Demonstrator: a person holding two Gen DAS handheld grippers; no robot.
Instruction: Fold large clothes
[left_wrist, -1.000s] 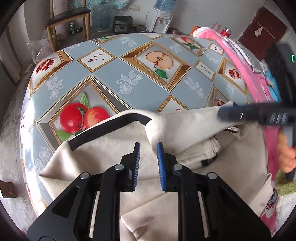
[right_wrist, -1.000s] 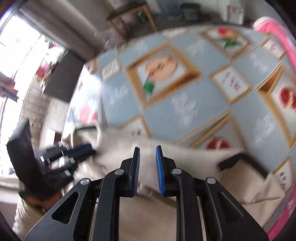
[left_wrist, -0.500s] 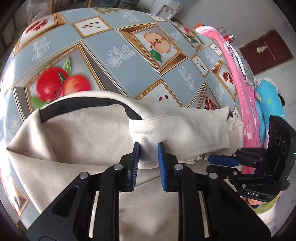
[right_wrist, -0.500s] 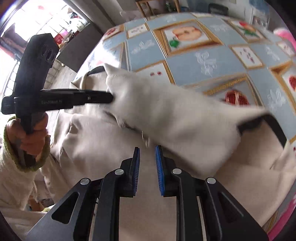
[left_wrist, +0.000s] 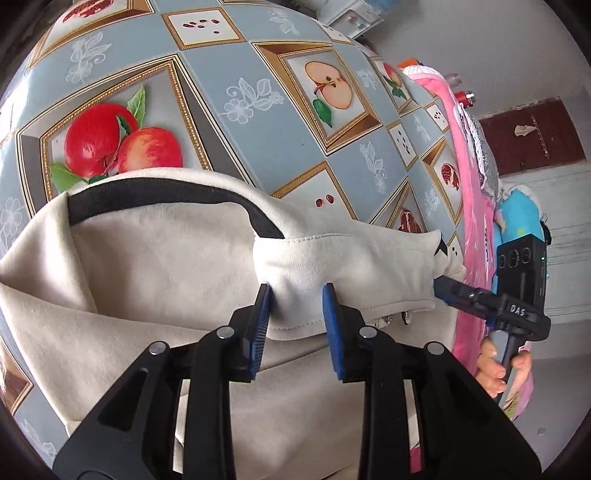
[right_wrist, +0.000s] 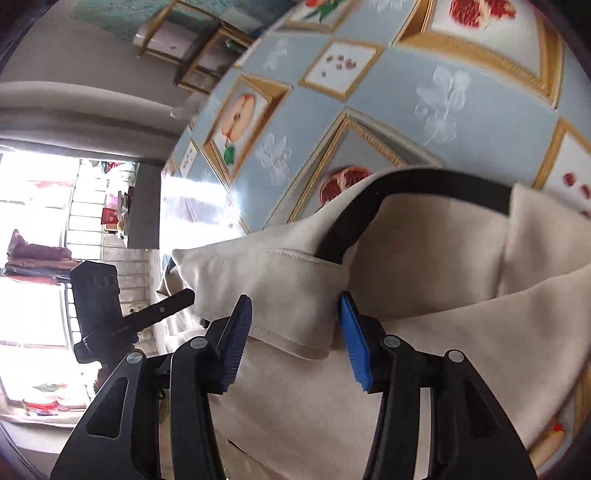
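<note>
A large cream garment (left_wrist: 155, 266) with a black neckband (left_wrist: 155, 199) lies on the fruit-patterned tablecloth (left_wrist: 258, 147). A cream folded sleeve (left_wrist: 351, 266) lies across its upper part. My left gripper (left_wrist: 295, 299) is open, its blue pads on either side of the sleeve's near edge. My right gripper (right_wrist: 295, 310) is open too, straddling the other end of the sleeve (right_wrist: 273, 291). Each gripper shows in the other's view: the right one (left_wrist: 454, 290) at the sleeve's right end, the left one (right_wrist: 173, 302) at its left end.
Pink and blue cloth (left_wrist: 476, 206) is heaped along the table's right side. A dark red door (left_wrist: 532, 136) stands behind. In the right wrist view a wooden chair (right_wrist: 199, 48) and a bright window (right_wrist: 40, 229) lie beyond the table edge.
Both grippers have opened: their pads were nearly together and now stand wide apart around the sleeve. The sleeve has come down to lie across the garment. The right gripper has swung round.
</note>
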